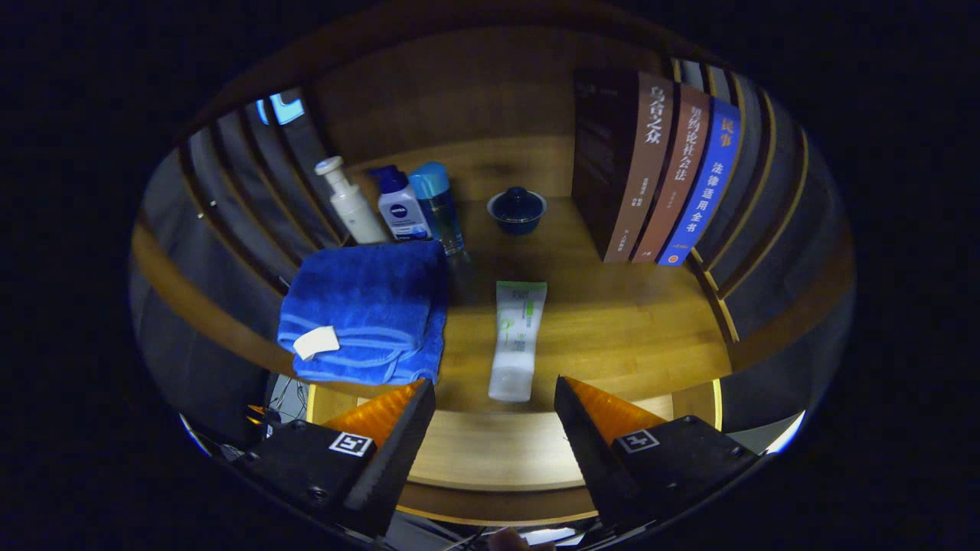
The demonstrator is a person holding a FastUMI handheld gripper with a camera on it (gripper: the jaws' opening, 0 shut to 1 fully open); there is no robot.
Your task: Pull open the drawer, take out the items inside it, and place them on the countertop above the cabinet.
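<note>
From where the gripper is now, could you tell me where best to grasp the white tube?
Probably at its near cap end, straight ahead. The white tube lies flat, pointing lengthwise away from the open gripper, so the fingers could close across its narrow width. The blue towel lies apart, alongside.

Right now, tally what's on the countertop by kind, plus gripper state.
Bottles: 3 (pump bottle, white bottle, blue-capped bottle)
Books: 3 upright (dark book, brown book, blue book)
Tubes: 1 (white tube)
Towels: 1 (blue towel)
Lidded cups: 1 (lidded cup)
Total: 9
Gripper open; tube just ahead of its fingers.
</note>
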